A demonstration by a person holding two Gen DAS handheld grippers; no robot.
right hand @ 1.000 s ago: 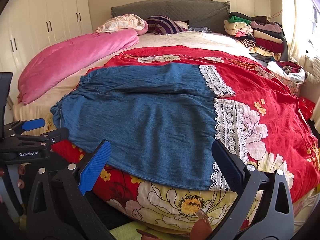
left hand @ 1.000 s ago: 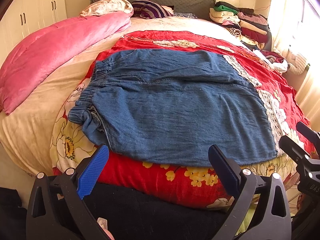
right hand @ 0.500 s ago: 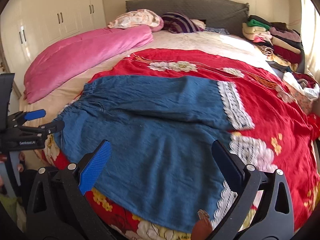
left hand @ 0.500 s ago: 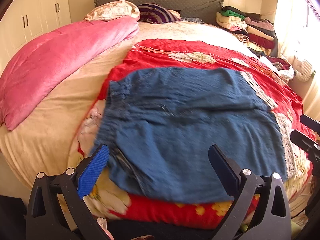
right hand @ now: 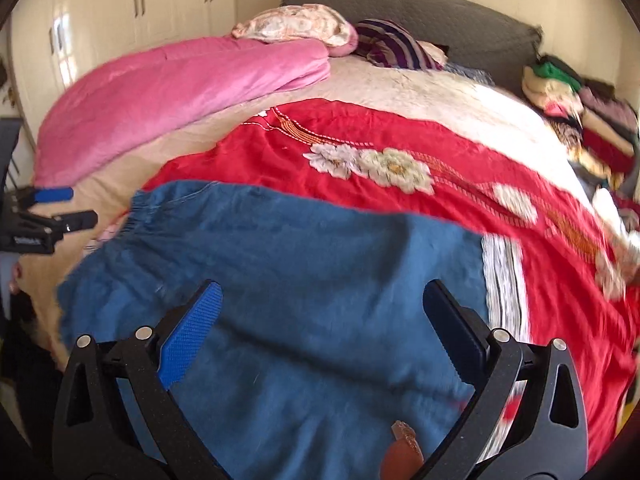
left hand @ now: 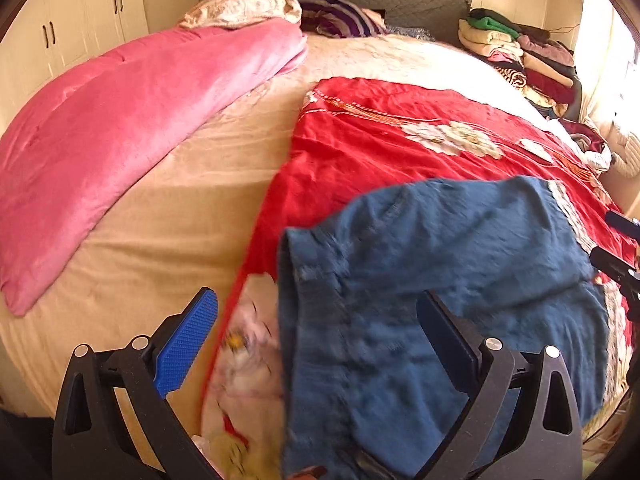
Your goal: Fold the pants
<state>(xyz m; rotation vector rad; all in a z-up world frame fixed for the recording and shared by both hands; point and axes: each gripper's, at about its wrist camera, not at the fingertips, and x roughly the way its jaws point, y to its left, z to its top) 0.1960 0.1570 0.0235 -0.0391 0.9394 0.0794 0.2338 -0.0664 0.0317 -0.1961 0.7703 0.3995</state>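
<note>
Left gripper (left hand: 316,324) and right gripper (right hand: 320,312) both gape wide, empty, over blue denim lace-trimmed pants (right hand: 304,280) (gripper label unreadable).

Right gripper (right hand: 320,328), jaws spread wide, hangs over blue pants (right hand: 304,264).

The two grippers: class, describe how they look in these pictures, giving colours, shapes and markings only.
Both match. The left gripper and the right gripper each have a black, open-framed triangular body with silver rivets. Each carries two flat fingers: one faced with a ribbed blue pad, the other dark. In the right wrist view, the left gripper's body bears small white lettering, too blurred to read. No cables or sleeves show.
</note>
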